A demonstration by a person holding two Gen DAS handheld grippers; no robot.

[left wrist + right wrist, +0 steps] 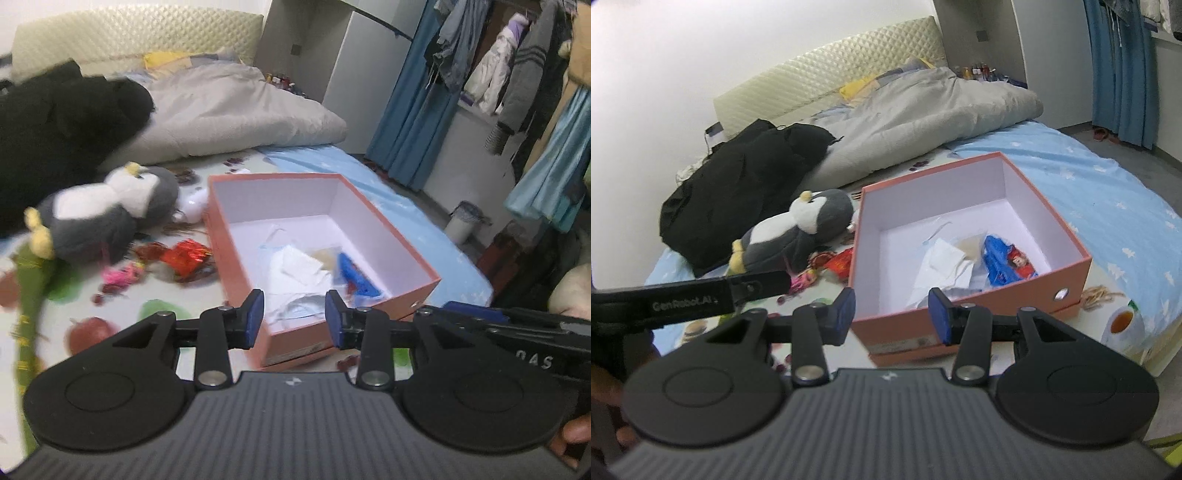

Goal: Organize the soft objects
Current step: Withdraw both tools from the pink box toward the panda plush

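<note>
Black tool [294, 319] with blue pads [256, 317], silver screws, ribbed grey body

From where I steer, the open pink cardboard box [967, 295] sits on the bed at twelve o'clock, with white papers [942, 266] and a blue packet [1001, 266] in it. At ten o'clock, touching its wall, lies the grey-and-white plush penguin [798, 236] (black jacket [738, 192] behind it). A rumpled grey quilt [923, 122] lies beyond.
</note>
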